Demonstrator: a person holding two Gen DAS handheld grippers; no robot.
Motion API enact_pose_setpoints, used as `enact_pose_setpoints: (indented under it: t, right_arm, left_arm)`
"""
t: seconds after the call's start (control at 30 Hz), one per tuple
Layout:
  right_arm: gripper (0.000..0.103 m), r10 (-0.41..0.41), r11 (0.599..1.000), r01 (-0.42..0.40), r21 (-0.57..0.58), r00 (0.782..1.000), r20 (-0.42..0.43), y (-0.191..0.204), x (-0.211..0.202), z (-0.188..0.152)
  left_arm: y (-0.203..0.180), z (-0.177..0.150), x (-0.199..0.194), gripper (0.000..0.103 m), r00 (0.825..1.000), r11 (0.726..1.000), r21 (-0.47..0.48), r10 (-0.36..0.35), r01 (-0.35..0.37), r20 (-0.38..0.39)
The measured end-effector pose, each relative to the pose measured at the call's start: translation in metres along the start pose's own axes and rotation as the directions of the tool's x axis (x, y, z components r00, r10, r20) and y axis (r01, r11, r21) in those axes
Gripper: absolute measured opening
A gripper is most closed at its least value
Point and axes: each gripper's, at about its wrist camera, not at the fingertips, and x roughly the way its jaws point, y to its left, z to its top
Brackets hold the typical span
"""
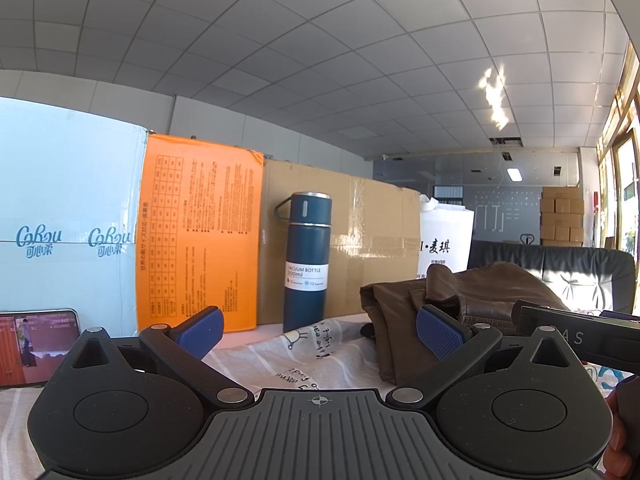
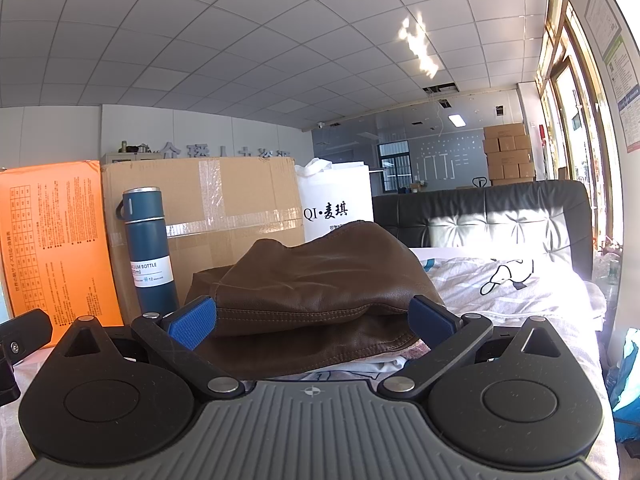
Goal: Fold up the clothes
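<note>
Both grippers sit spread wide, holding nothing. The right gripper [image 2: 312, 318] has the brown leather garment [image 2: 316, 284] right between its fingers, bunched on the bed [image 2: 520, 292] near the far edge, beside the blue vacuum bottle [image 2: 148, 248]. The left gripper [image 1: 320, 330] hovers over the printed sheet [image 1: 304, 360].

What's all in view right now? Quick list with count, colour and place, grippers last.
leather garment: 1, brown, folded on the bed, right in front of the right gripper
bedsheet: 1, pale with cartoon print, under the garment
vacuum bottle: 1, dark blue, upright before the boxes
cardboard box: 1, brown, taped, behind the bottle
orange box: 1, left of the cardboard box
light blue box: 1, far left
white bag: 1, right of the cardboard box
phone: 1, screen lit, far left
headboard: 1, black, tufted
left gripper: open, empty
right gripper: open, level with the garment's edge
</note>
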Motion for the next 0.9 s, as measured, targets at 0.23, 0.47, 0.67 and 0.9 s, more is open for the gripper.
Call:
enact_pose_setpoints:
  t: [0.23,0.47,0.67,0.9]
  right_arm:
    - [0.103,0.002,1.0,-0.002,0.001,1.0,-0.003,-0.0001,0.0012,-0.0003]
    - [0.103,0.005,1.0,-0.005,0.003,1.0,-0.007,0.0001,0.0019,-0.0003]
    - [0.103,0.008,1.0,-0.008,0.004,1.0,-0.011,0.0,0.0023,-0.0004]
    - [0.103,0.008,1.0,-0.008,0.004,1.0,-0.013,-0.0003,0.002,-0.0001]
  left_arm:
    - [0.0001,-0.0005,-0.0003,0.103,1.0,1.0,0.0,-0.001,0.001,-0.002]
    - [0.0004,-0.0001,-0.0003,0.103,1.0,1.0,-0.002,-0.002,0.002,-0.005]
    - [0.0001,0.0001,0.0,0.103,1.0,1.0,-0.001,-0.003,0.003,-0.007]
    - [0.0001,0.0001,0.0003,0.103,1.0,1.0,-0.002,-0.003,0.003,-0.007]
